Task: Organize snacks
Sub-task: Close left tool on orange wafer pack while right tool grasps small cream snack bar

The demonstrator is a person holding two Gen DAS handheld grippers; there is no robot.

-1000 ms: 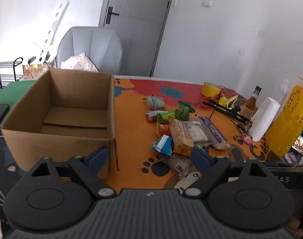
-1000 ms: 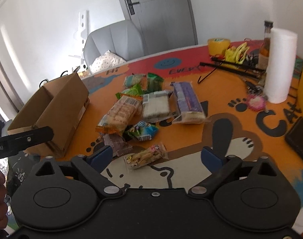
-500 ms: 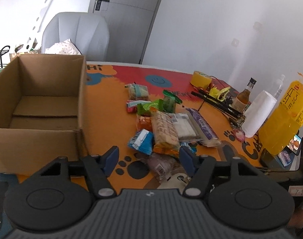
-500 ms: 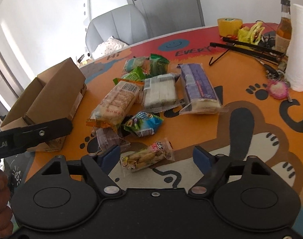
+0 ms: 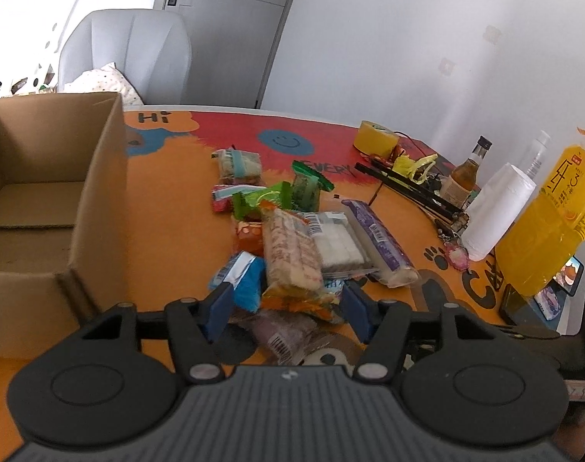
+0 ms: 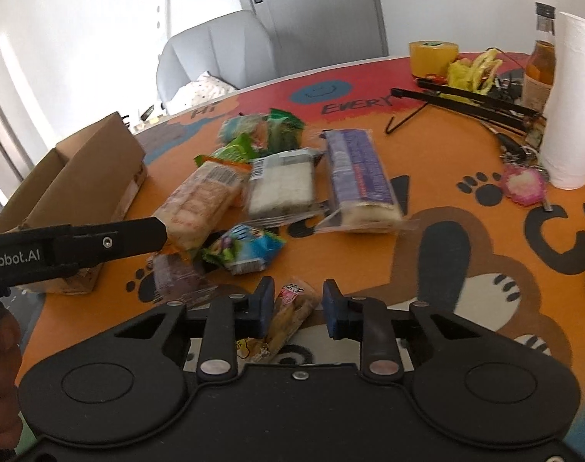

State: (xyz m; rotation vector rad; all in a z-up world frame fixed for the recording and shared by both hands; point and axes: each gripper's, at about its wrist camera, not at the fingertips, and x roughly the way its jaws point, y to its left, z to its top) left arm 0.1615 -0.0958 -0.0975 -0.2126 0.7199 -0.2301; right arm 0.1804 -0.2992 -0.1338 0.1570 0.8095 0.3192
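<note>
A pile of wrapped snacks lies mid-table: a long biscuit pack, a white wafer pack, a purple pack, a blue packet, green packets. An open, empty cardboard box stands at the left. My left gripper is open, its jaws either side of the biscuit pack's near end. My right gripper is open, jaws narrowed around a small biscuit packet but with a gap on the right.
At the table's right stand a paper towel roll, a brown bottle, a yellow jug, a yellow tape roll, and black rods. A grey chair stands behind the table.
Both grippers moved forward and down toward the snacks. The left jaws narrowed around the biscuit pack's end; the right jaws closed in around the small biscuit packet.
</note>
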